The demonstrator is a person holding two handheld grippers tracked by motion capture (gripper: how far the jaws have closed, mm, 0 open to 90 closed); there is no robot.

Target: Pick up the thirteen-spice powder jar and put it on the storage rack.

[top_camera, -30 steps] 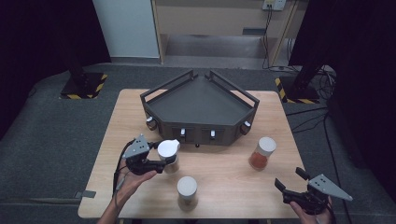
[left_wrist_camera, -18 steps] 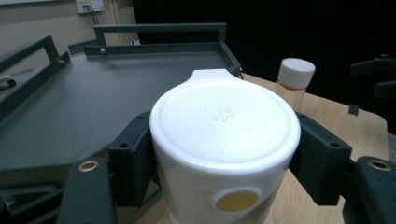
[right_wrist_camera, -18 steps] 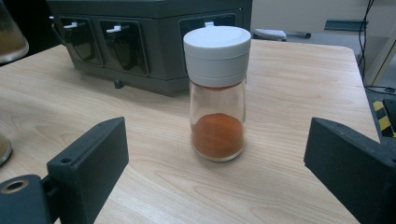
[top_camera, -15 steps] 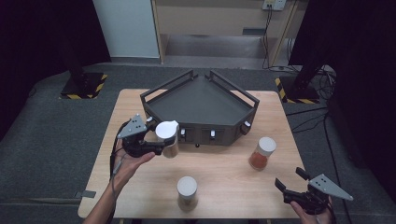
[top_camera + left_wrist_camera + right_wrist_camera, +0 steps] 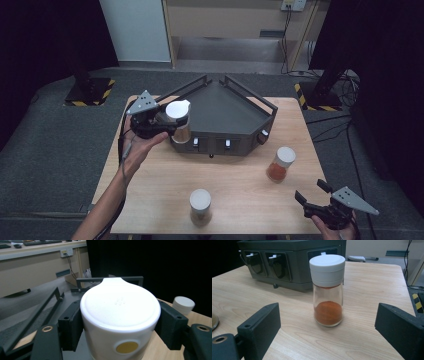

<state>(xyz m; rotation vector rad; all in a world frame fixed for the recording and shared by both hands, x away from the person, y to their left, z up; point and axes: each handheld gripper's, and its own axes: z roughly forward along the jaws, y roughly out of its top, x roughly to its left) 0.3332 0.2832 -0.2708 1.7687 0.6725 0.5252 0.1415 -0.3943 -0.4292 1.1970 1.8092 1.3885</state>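
Left gripper is pinching a white-capped jar by its cap, one black jaw pressed on each side; in the left gripper view the jar sits squarely between the jaws, its lid has a pouring lip pointing away from the camera, and a round yellow dot shows on the cap wall; the high view shows the jar lifted clear of the table, at the front left corner of the dark three-sided rack; brownish contents show through the glass below the cap, kind cannot be told.

Right gripper is spread wide with nothing between the jaws, low at the table's near right corner; in the right gripper view it points at a second jar, upright on the wood, white screw cap, clear glass, orange-red powder filling roughly the bottom third; same jar in the high view stands right of centre, well apart from that gripper.

Third jar stands upright near the front edge, white cap, brownish powder low in the glass.

Rack: flat dark tray top looks empty; front face has small compartments with white levers; contents too dark to tell.
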